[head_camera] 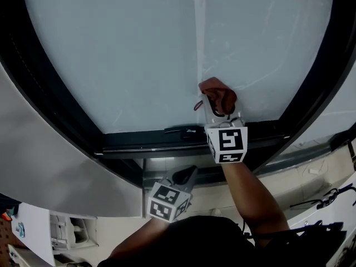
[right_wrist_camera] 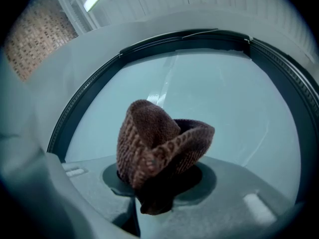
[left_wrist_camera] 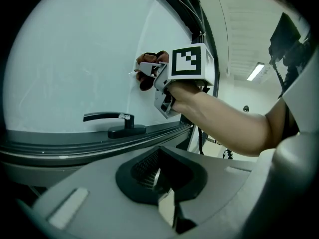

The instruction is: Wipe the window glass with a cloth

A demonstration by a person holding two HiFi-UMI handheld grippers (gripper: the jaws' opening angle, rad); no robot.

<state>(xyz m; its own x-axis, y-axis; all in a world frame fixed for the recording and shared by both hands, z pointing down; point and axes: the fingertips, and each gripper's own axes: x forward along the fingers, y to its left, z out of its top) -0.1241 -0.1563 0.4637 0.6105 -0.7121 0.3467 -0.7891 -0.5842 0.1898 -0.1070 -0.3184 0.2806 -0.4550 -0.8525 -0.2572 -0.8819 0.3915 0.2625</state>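
The right gripper (head_camera: pixel 220 108) is clamped on a bunched brown cloth (head_camera: pixel 216 89), which stands up out of its jaws in a folded hump. In the right gripper view the cloth (right_wrist_camera: pixel 158 151) fills the gap between the jaws and rises in front of the glass (right_wrist_camera: pixel 234 108). From the head view the cloth sits low on the pane (head_camera: pixel 128 49), a little right of centre and just above the bottom rail of the black frame (head_camera: pixel 55 96). In the left gripper view the cloth (left_wrist_camera: pixel 149 68) appears to lie against the glass, with the right gripper's marker cube (left_wrist_camera: pixel 188 61) and the person's forearm (left_wrist_camera: pixel 229 123) trailing away from it toward the right. A black handle (left_wrist_camera: pixel 110 117) lies level on the bottom rail, below and to the left of the cloth; in the head view the handle (head_camera: pixel 183 130) is just left of the right gripper. A pale vertical line (head_camera: pixel 197 26) runs down the glass to about where the cloth is, and faint streaks cross the pane to its right. The left gripper (head_camera: pixel 186 177) hangs lower, below the frame and well apart from the glass, pointing up toward the handle; in its own view its jaws (left_wrist_camera: pixel 160 179) are together with nothing between them.
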